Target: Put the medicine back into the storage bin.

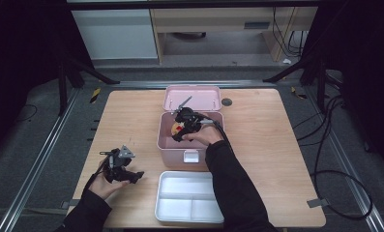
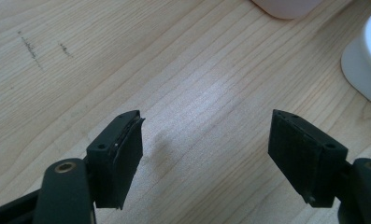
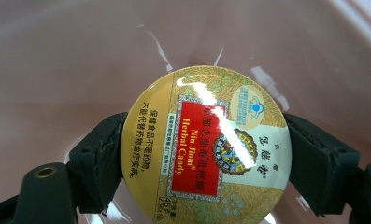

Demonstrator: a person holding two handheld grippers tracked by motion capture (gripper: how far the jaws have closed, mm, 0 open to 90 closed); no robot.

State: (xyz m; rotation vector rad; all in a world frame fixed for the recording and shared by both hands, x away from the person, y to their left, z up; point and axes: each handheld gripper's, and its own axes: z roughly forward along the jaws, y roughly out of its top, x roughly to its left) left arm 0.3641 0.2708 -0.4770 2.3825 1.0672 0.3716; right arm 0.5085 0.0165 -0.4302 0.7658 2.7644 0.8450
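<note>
A round yellow candy tin with a red label sits between both jaws of my right gripper, which is shut on it. The tin and the right gripper are inside the open pink box, low over its bottom. The box lid stands tipped back behind it. At the table's front left my left gripper is held open just above bare wood, with nothing between its jaws.
A white divided tray lies at the front edge, just in front of the pink box; its rim and a corner of the box lie ahead of the left gripper. Cables trail off the table's right side.
</note>
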